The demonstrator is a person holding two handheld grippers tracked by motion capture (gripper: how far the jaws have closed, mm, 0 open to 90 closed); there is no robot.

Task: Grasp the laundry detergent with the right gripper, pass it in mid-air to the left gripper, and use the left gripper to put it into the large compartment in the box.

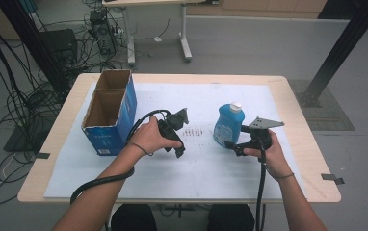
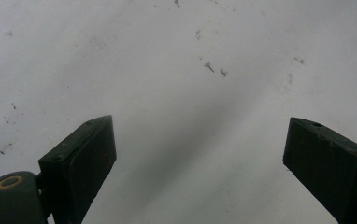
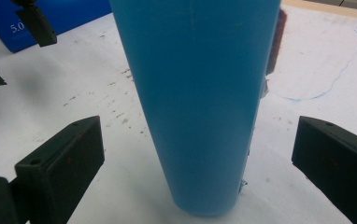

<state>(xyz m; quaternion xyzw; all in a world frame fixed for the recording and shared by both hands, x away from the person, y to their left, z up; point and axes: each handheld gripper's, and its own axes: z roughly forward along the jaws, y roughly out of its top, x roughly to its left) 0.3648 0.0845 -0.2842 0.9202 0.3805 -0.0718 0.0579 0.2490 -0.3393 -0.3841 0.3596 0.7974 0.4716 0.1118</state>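
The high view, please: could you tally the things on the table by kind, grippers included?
Blue bottle: 1
Open cardboard box: 1
Grippers, both open: 2, the left gripper and the right gripper
Total: 4

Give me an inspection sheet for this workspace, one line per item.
Surface: wooden table under a white sheet, speckled with dark marks.
Job's things: blue bottle, upright, white cap.
Clutter: open blue cardboard box at left.
Grippers: left tool open over bare sheet; right tool open, jaws either side of the bottle, not touching.
Cables: one trails from each tool.
Surroundings: grey floor, cable tangle at left.
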